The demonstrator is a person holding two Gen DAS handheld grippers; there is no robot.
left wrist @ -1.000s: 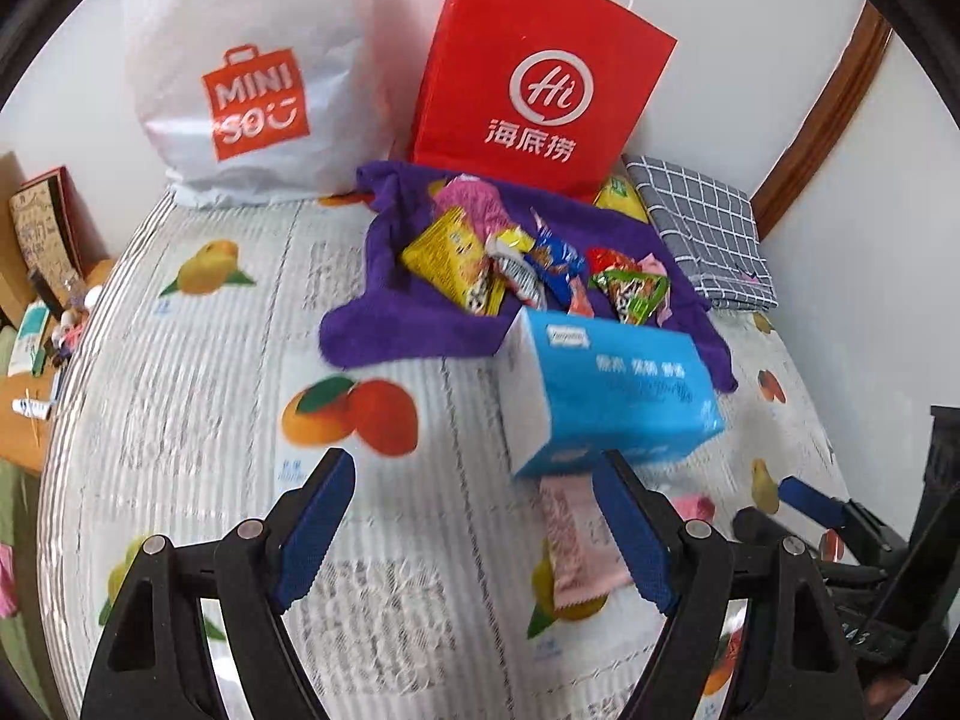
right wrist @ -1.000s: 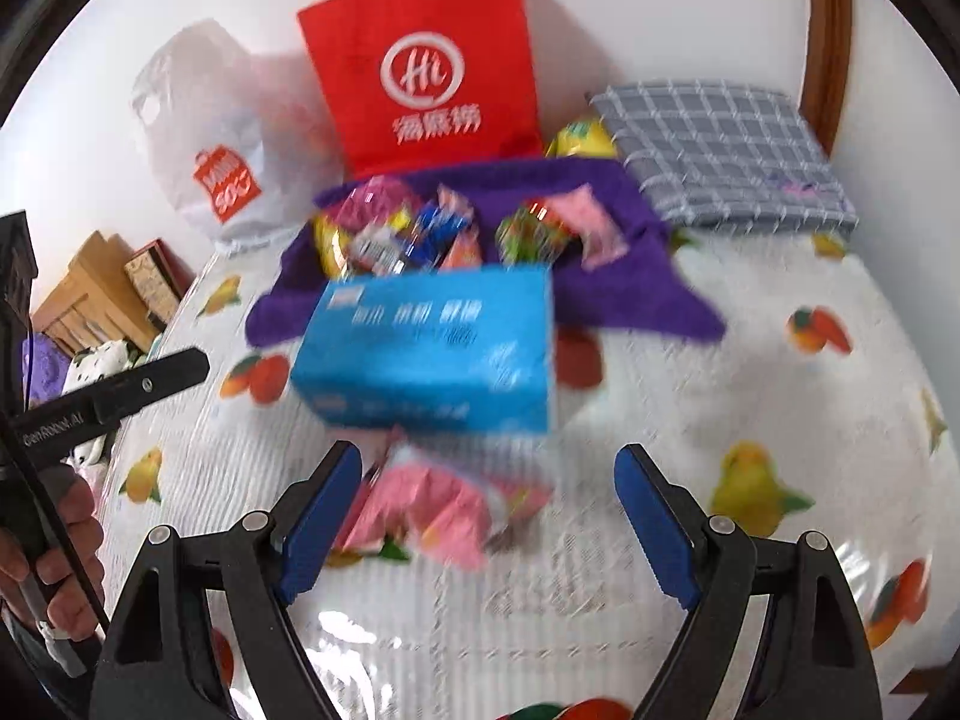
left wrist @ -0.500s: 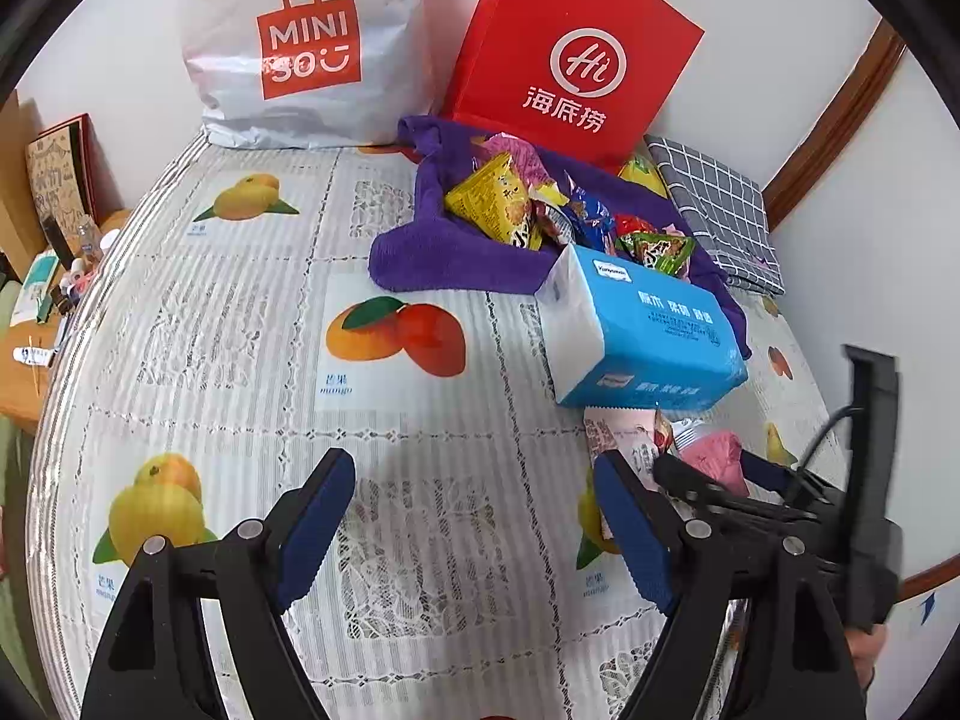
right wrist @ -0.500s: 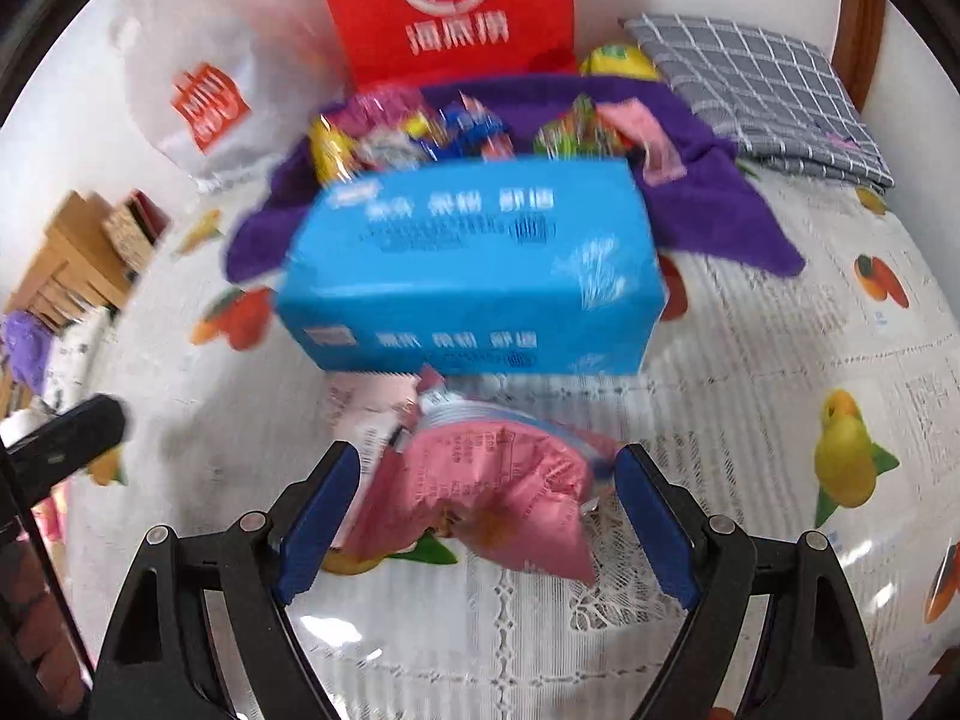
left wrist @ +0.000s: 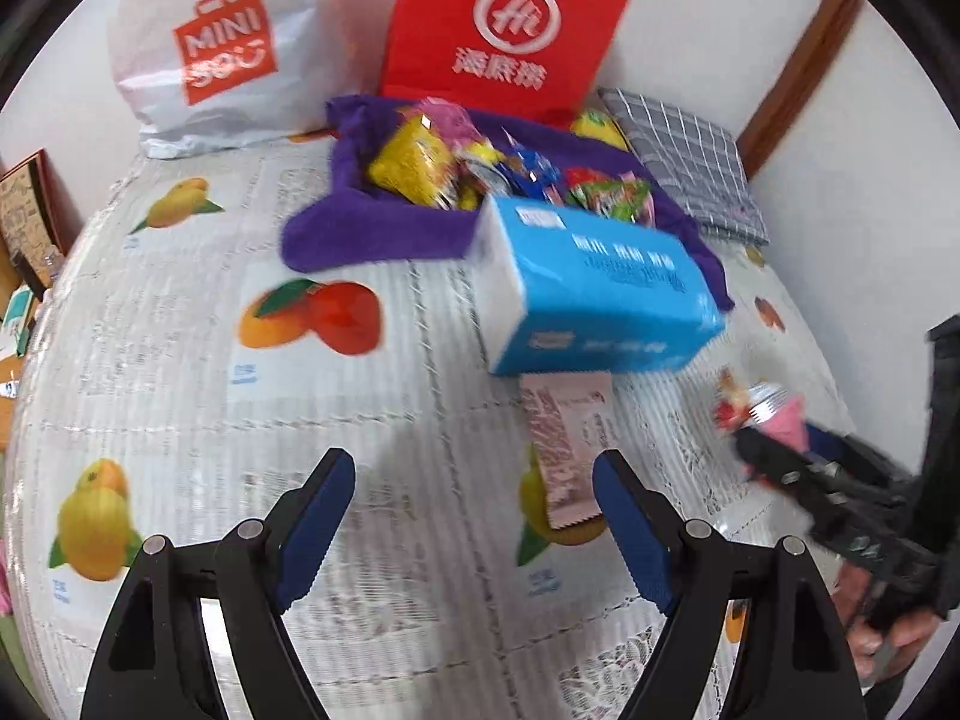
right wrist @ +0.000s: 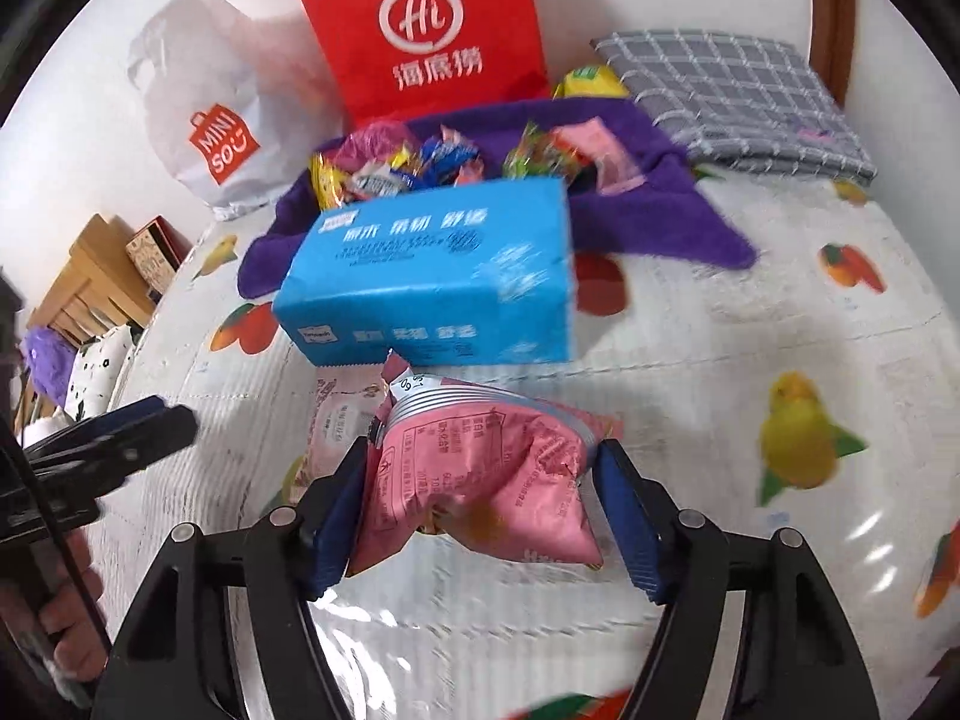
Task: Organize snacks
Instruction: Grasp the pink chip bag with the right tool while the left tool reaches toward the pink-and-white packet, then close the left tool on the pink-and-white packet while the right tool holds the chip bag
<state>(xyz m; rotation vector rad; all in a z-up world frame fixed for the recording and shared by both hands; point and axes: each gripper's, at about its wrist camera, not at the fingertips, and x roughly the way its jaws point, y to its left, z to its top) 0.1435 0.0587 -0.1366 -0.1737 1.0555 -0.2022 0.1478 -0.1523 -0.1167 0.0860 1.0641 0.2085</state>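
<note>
- Right gripper (right wrist: 480,492) clamped on a pink snack bag (right wrist: 474,474), blue pads pressing both sides of the puffed pouch, low at 6 o'clock in its own view.
- Left gripper (left wrist: 474,516) spread wide with nothing between the pads, above the fruit-print tablecloth (left wrist: 180,408).
- Flat pink packet (left wrist: 567,450) lying on the cloth at 12 o'clock from the left pads, touching the near edge of the blue tissue box (left wrist: 594,294).
- Pile of mixed snacks (left wrist: 480,168) resting on a purple towel (left wrist: 360,228) just beyond the box, at 12 o'clock.
- Red paper bag (left wrist: 504,30) upright at the wall behind the towel; white Miniso bag (left wrist: 222,54) at 10 o'clock beside it.
- Grey checked cloth (right wrist: 738,96) folded at 2 o'clock.
</note>
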